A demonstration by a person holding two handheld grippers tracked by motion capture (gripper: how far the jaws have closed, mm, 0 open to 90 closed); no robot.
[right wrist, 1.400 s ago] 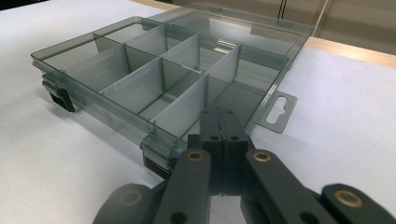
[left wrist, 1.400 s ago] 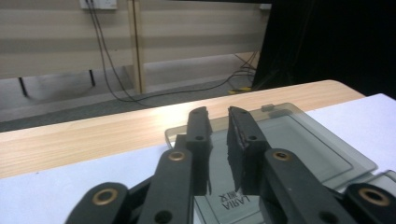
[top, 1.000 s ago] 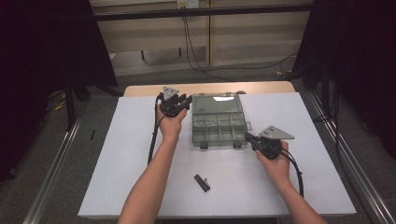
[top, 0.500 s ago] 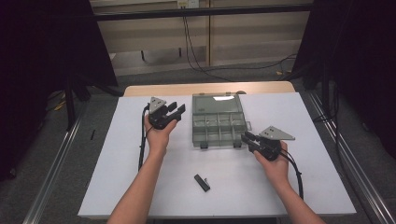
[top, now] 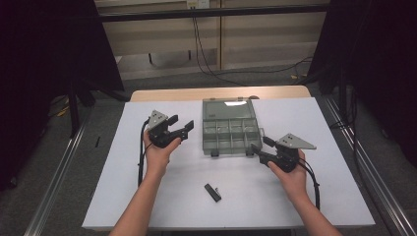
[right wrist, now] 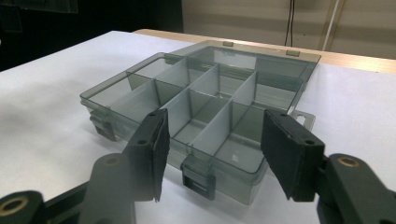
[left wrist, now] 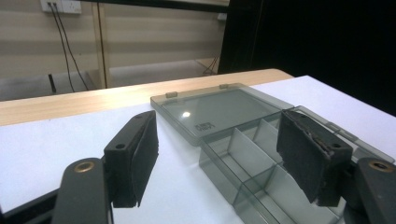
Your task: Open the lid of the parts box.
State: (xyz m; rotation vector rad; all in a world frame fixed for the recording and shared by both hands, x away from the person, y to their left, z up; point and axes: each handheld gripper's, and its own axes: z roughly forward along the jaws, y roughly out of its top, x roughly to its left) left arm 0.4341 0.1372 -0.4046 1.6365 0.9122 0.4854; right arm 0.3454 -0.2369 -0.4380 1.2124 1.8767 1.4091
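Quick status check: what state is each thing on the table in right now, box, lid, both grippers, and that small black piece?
Compartment box: open, compartments look empty.
Lid: folded back flat on the table.
Left gripper: jaws just opened, nothing between them.
Right gripper: jaws just opened, holding nothing, at the box's front corner.
Small black piece: lying loose, untouched.

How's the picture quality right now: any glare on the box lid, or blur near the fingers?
Left gripper view: a small bright glare spot sits on the open lid of the clear box; the fingers look soft up close. Right gripper view: the box is sharp and the near fingers are blurred. High view: dim, dark surroundings, and the white table is evenly lit.
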